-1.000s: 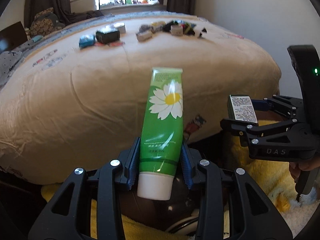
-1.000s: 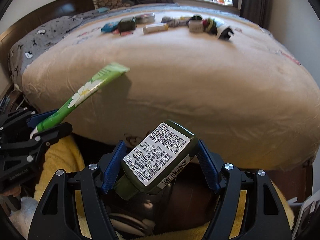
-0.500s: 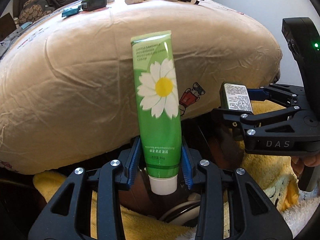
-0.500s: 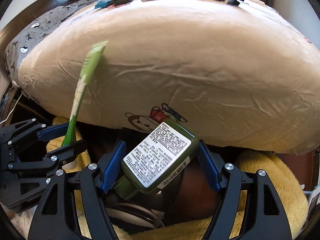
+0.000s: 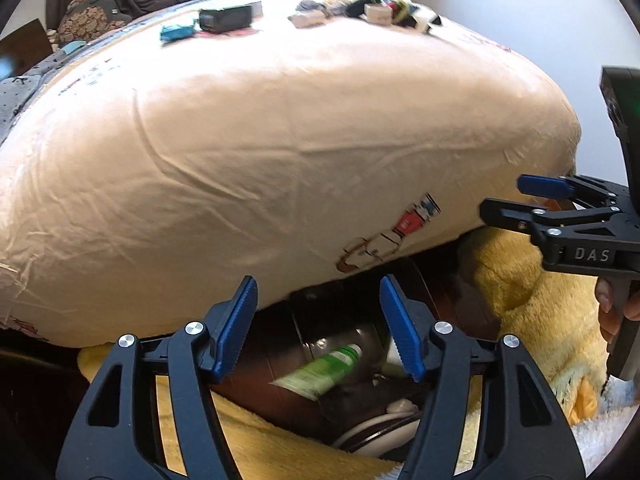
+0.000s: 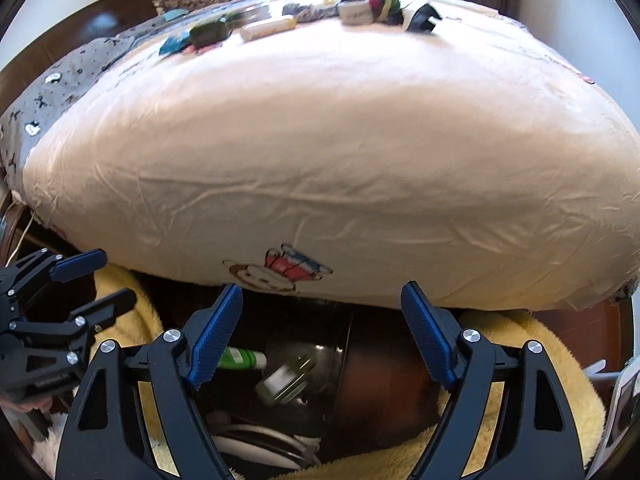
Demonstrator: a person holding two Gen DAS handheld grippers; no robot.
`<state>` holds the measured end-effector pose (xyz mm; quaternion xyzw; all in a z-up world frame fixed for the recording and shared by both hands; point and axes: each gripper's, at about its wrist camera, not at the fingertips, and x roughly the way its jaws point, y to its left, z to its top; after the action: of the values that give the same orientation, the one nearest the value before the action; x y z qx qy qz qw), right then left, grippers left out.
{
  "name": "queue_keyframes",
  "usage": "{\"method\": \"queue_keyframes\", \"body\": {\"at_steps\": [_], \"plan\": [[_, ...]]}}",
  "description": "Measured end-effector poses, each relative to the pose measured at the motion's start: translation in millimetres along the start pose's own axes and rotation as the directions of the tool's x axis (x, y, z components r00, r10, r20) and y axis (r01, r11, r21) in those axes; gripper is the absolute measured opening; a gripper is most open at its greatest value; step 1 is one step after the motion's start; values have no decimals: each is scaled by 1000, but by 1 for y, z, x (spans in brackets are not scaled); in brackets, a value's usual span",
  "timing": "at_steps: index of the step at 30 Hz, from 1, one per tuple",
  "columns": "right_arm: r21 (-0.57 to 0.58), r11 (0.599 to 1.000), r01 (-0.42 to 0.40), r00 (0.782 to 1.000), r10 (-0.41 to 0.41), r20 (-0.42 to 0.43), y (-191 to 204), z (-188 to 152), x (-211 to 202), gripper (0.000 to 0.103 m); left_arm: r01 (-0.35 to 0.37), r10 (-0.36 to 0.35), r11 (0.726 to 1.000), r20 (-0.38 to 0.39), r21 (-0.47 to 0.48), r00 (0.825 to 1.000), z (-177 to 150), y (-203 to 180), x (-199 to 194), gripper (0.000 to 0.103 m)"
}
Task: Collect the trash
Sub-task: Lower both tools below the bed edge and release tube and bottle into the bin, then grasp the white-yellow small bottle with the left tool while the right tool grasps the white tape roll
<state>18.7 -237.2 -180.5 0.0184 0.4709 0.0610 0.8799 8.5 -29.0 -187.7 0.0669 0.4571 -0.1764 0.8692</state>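
Hanging over the bin (image 5: 304,344), the left gripper (image 5: 318,326) has its jaws spread wide with nothing between the blue pads (image 5: 236,326). Below them, the green tube (image 5: 320,372) lies inside the dark bin, blurred, tilted with its white cap end up toward the right. Over on the right gripper (image 6: 322,334), the jaws are spread wide too, empty. Under that one, the dark green bottle (image 6: 284,376) sits blurred in the bin (image 6: 344,360), label side showing, and the tube (image 6: 240,358) is just beside it on the left, lying nearly level.

Yellow fleece (image 5: 516,292) bunches around the bin on both sides. Right behind it, the cream quilt (image 5: 280,140) drapes over the bed edge, a small cartoon print (image 6: 280,270) at its hem. Up on the bed, well apart from the bin, a scatter of small items waits: a dark box (image 5: 226,18), a blue packet (image 5: 176,32), a pale tube (image 6: 268,28), a white tub (image 6: 354,12) and a black scrap (image 6: 424,18). From the left view, the right gripper (image 5: 520,196) shows at the right edge, a hand (image 5: 612,308) on its handle.
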Motion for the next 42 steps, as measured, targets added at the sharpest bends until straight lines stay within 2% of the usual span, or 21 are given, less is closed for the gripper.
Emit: {"method": "queue_keyframes", "body": {"at_steps": [5,11,18,20,22,27,33,42], "plan": [[-13,999,33,997,-32,72,-6,26,-12,82,-47,48,999,59,-13,997,18,15,-11,63],[-10,996,90,980,-87,176,-19,68,-21,82,-87,91,996,110,-36,990,46,36,-15,66],[-6,998,61,975,-58,215,-24,116,-3,81,-77,90,993,153,-93,984,95,61,-5,67],[-16,999,47,974,-42,221,-20,128,5,72,-67,84,992,163,-108,983,105,65,-3,67],[-14,999,33,973,-29,227,-19,138,10,58,-51,70,993,174,-108,982,118,66,0,67],[21,1000,3,975,-8,224,-24,168,32,41,-32,43,998,193,-60,980,146,56,10,67],[19,1000,-12,976,8,219,-26,187,47,37,-8,11,1000,176,-17,984,172,40,36,66],[15,1000,11,979,-14,201,-29,210,70,37,58,-57,998,158,1,986,211,22,74,63]]}}
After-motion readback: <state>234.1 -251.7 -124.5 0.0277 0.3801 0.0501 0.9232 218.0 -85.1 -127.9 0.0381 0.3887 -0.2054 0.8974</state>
